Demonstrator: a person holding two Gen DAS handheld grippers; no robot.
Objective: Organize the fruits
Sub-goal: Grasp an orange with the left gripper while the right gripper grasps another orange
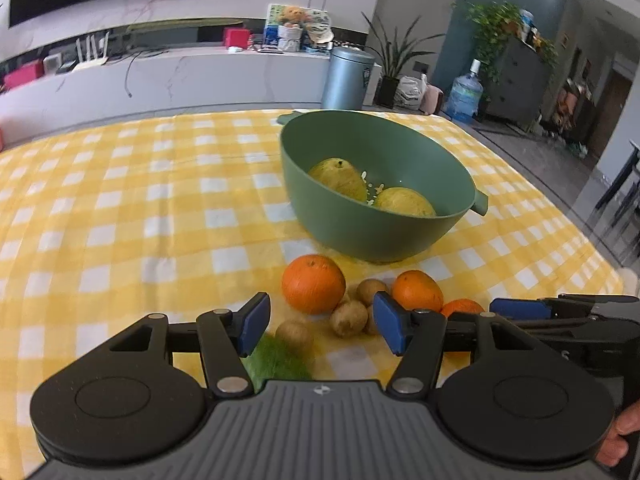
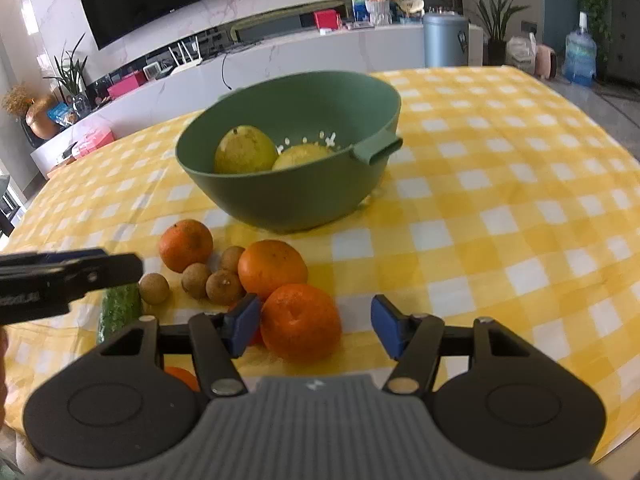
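Oranges [image 2: 300,320], longans [image 2: 225,287] before green bowl [image 2: 288,196], claws agape.

Free room and obstacles. Ahead of your right gripper [image 2: 316,326], an orange [image 2: 300,320] is sitting between the spread fingers, with another orange [image 2: 273,268] and small brown fruits [image 2: 224,286] crowding its left. The green bowl [image 2: 296,196] is blocking the way beyond. Bare tablecloth [image 2: 500,220] is lying open to the right. Your left gripper [image 2: 60,276] is reaching in from the left.
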